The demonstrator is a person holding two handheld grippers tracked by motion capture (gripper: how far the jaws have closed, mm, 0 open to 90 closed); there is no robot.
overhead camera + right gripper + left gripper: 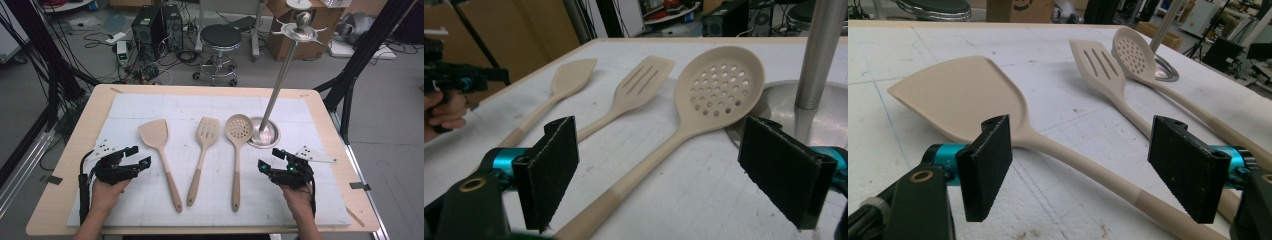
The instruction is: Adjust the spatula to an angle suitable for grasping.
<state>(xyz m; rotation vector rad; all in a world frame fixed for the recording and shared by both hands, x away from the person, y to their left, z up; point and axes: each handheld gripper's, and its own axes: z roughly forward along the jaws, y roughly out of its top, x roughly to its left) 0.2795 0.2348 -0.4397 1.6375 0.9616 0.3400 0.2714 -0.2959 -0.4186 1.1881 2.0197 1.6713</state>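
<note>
Three beige utensils lie side by side on the white mat (300, 195): a solid spatula (152, 134), a slotted spatula (208, 131) and a perforated spoon (238, 127). A metal hook stand (281, 75) rises from its round base (267, 137) just right of the spoon. My left gripper (139, 155) hovers open left of the solid spatula's handle (1068, 155). My right gripper (270, 159) is open to the right of the spoon's handle (644, 170), with nothing between its jaws. The right gripper view has the spoon bowl (719, 87) against the stand base (839, 115).
The mat covers most of a wooden table (90, 120). Behind the table stand a black stool (220, 37), computer towers (155, 25) and cables on the floor. Black frame legs (360, 65) flank the table's right side.
</note>
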